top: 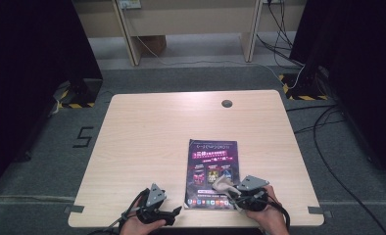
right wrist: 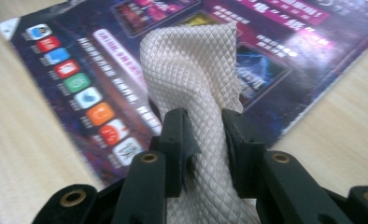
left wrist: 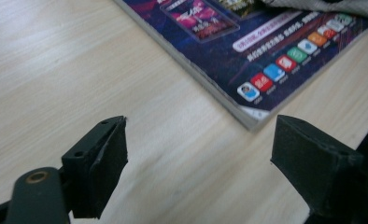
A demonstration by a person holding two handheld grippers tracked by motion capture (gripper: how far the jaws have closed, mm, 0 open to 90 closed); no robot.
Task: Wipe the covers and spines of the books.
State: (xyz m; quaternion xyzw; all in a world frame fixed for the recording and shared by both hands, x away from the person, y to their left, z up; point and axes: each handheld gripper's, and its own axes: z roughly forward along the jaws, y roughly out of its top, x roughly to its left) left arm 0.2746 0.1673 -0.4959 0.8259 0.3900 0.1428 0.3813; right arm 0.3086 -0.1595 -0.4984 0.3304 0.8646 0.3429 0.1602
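Note:
A dark purple magazine (top: pixel 211 174) lies flat on the wooden table (top: pixel 156 132), near its front edge. My right gripper (top: pixel 232 190) is shut on a beige waffle-weave cloth (right wrist: pixel 191 74), bunched between the jaws and resting on the magazine's cover (right wrist: pixel 266 46). In the high view the cloth (top: pixel 222 184) sits over the magazine's lower right part. My left gripper (top: pixel 177 211) is open just left of the magazine's near left corner (left wrist: pixel 254 122), with bare table between its jaws. A hand holds each gripper at the table's front edge.
A round cable hole (top: pixel 227 103) sits near the table's far edge. Cables (top: pixel 328 127) run over the grey floor on the right. Wooden furniture legs (top: pixel 127 34) stand beyond the table, and dark panels flank both sides.

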